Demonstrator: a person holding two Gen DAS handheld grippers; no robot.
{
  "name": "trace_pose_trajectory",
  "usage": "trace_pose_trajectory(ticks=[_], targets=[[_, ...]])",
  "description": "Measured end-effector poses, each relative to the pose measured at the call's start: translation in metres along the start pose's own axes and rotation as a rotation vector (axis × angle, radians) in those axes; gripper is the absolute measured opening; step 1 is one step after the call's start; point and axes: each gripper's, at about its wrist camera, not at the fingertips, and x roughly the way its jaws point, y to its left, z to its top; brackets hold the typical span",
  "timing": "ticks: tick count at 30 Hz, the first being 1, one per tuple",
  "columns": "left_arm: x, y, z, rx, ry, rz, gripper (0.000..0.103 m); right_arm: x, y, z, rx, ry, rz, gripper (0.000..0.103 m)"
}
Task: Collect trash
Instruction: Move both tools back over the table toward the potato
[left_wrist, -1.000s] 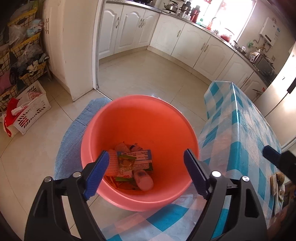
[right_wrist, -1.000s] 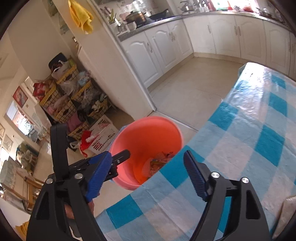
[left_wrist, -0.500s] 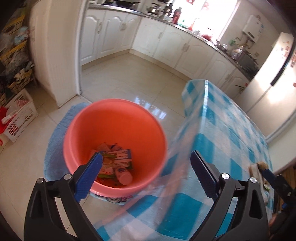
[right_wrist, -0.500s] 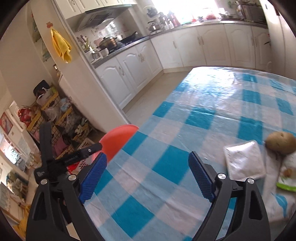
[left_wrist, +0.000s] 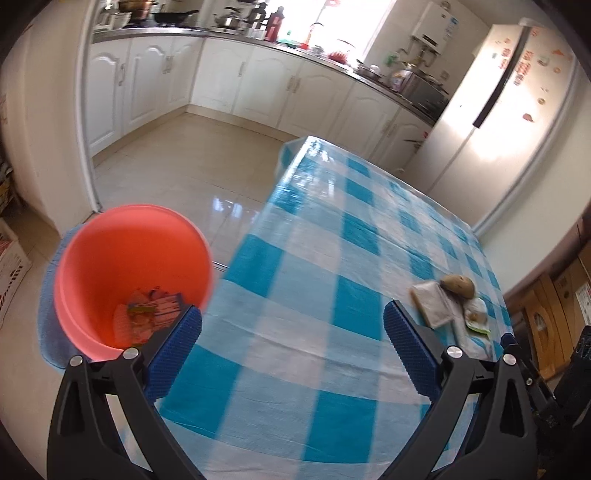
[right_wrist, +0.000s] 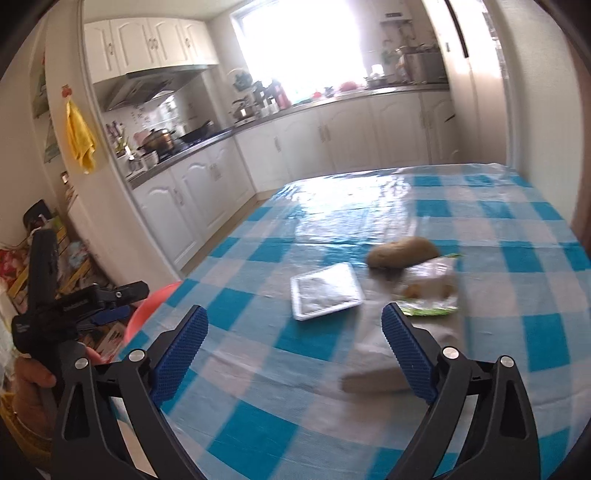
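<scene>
An orange bucket (left_wrist: 129, 273) stands on the floor left of the table, with wrappers and a small bottle (left_wrist: 151, 310) at its bottom. On the blue-checked tablecloth (right_wrist: 480, 332) lie a flat white packet (right_wrist: 325, 295), a potato (right_wrist: 402, 253), a clear bag with a green edge (right_wrist: 432, 291) and a pale folded sheet (right_wrist: 376, 362). My left gripper (left_wrist: 291, 314) hangs over the table's near edge beside the bucket. Its jaws are opening with nothing between them. My right gripper (right_wrist: 294, 314) points at the packet, and its empty jaws are also opening.
A blue mat (left_wrist: 50, 332) lies under the bucket and a white basket (left_wrist: 9, 273) stands at the far left. White cabinets (left_wrist: 258, 85) and a fridge (left_wrist: 498, 122) line the kitchen. A hand (right_wrist: 33, 373) holds the left gripper's handle beside cluttered shelves (right_wrist: 70, 258).
Both views have swung away from the bucket toward the table, bringing the packet, potato and bag into sight. Both pairs of jaws have spread wider.
</scene>
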Motion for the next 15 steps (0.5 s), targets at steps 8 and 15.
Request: trace_pose_trajectory(ticks=[8, 15], targets=[[0.013, -0.057, -0.017, 0.121, 0.064, -0.05, 0.099, -0.029, -0.05, -0.012, 0.092, -0.106, -0.095, 0.096], [0.022, -0.104, -0.034, 0.234, 0.122, -0.098, 0.099, -0.029, -0.075, -0.012, 0.225, -0.059, -0.033, 0.096]])
